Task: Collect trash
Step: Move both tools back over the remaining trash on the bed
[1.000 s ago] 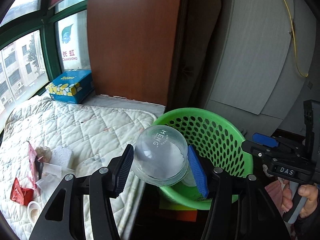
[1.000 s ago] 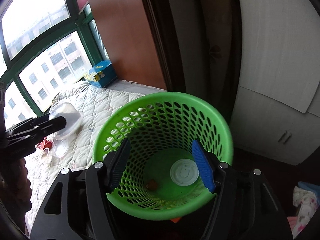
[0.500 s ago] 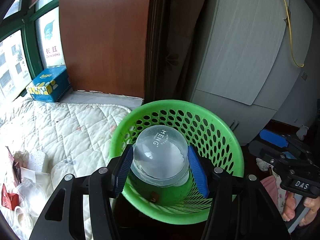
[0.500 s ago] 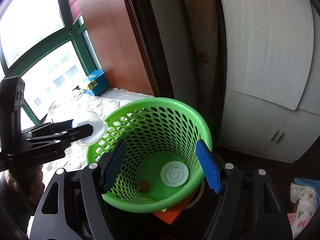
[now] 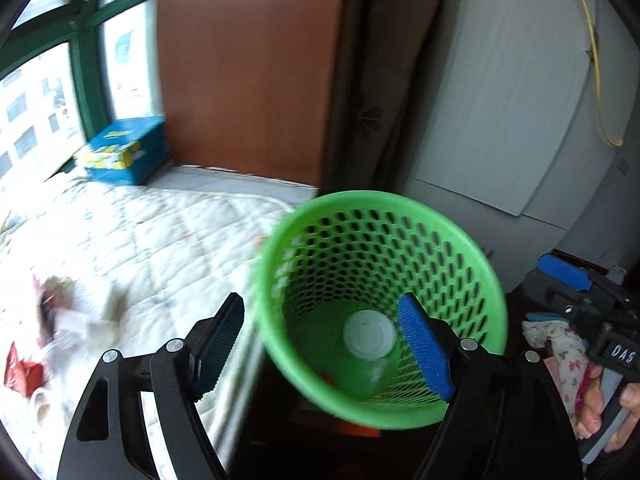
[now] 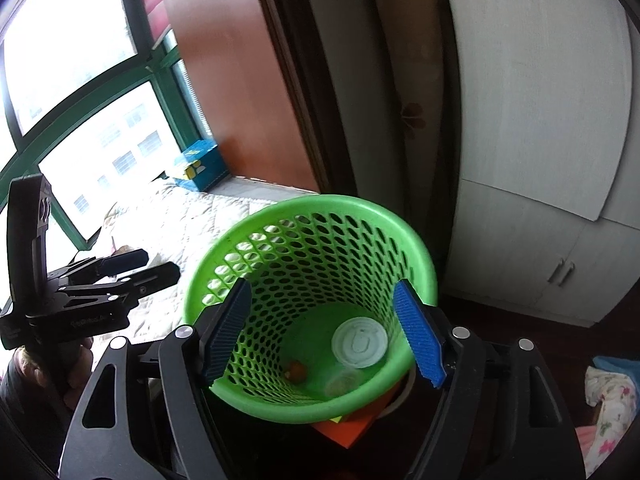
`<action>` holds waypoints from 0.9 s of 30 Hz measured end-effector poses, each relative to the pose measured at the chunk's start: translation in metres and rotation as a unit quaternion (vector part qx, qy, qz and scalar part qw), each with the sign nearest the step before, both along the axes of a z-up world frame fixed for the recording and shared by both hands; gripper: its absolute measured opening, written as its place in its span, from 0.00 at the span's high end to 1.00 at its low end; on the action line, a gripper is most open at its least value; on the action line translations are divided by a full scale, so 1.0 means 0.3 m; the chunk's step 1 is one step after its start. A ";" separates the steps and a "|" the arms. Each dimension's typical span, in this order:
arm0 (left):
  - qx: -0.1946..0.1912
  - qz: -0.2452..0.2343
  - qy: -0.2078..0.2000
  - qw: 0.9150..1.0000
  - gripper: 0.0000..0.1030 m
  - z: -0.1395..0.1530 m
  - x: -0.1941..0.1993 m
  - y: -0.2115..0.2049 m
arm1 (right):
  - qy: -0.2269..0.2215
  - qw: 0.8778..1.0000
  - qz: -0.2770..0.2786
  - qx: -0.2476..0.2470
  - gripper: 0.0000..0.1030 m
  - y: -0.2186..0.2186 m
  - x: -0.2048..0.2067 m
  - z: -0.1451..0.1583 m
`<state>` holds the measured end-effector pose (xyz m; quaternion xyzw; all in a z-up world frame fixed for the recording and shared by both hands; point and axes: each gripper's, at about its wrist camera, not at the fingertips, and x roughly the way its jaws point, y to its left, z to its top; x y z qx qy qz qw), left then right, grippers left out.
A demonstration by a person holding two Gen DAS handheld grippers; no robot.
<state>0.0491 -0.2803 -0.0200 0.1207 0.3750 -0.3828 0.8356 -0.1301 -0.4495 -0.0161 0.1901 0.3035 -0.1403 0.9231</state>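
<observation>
A green perforated trash basket [image 5: 476, 264] stands beside the bed; it also shows in the right wrist view [image 6: 224, 280]. Inside lie a white lid [image 6: 359, 344], a clear plastic cup [image 6: 342, 384] and a small orange scrap [image 6: 297, 370]. The lid [image 5: 369, 339] and the cup [image 5: 376, 376] also show in the left wrist view. My left gripper [image 5: 320, 344] is open and empty above the basket's near left rim. My right gripper [image 6: 322, 332] is open and empty over the basket's near rim. More trash [image 5: 68, 320] lies on the bed at the left.
A white quilted bed [image 5: 152, 232] lies left of the basket, with a blue box [image 5: 120, 152] at its far end by the window. A brown panel and grey cabinets [image 6: 540, 160] stand behind. Floral cloth [image 5: 560, 344] lies at the right.
My left gripper has opened and let go of the clear cup, which now lies in the basket. The left gripper has drawn back toward the bed side.
</observation>
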 end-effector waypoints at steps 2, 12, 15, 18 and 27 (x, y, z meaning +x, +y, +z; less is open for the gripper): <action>0.004 0.017 -0.008 1.000 0.26 0.001 0.009 0.054 | 0.000 1.000 0.009 -0.002 0.26 0.018 0.017 0.004; 0.012 0.130 0.006 0.991 0.25 -0.039 0.115 0.399 | -0.003 0.998 0.070 -0.006 0.23 0.164 0.147 0.033; 0.019 0.169 0.003 0.985 0.22 -0.052 0.154 0.516 | -0.005 0.996 0.091 -0.006 0.23 0.219 0.193 0.041; 0.024 0.206 0.005 0.978 0.20 -0.071 0.185 0.631 | -0.006 0.994 0.113 -0.006 0.23 0.278 0.235 0.045; 0.061 0.276 0.038 0.959 0.14 -0.210 0.263 0.908 | 0.005 0.985 0.174 -0.007 0.21 0.456 0.348 0.037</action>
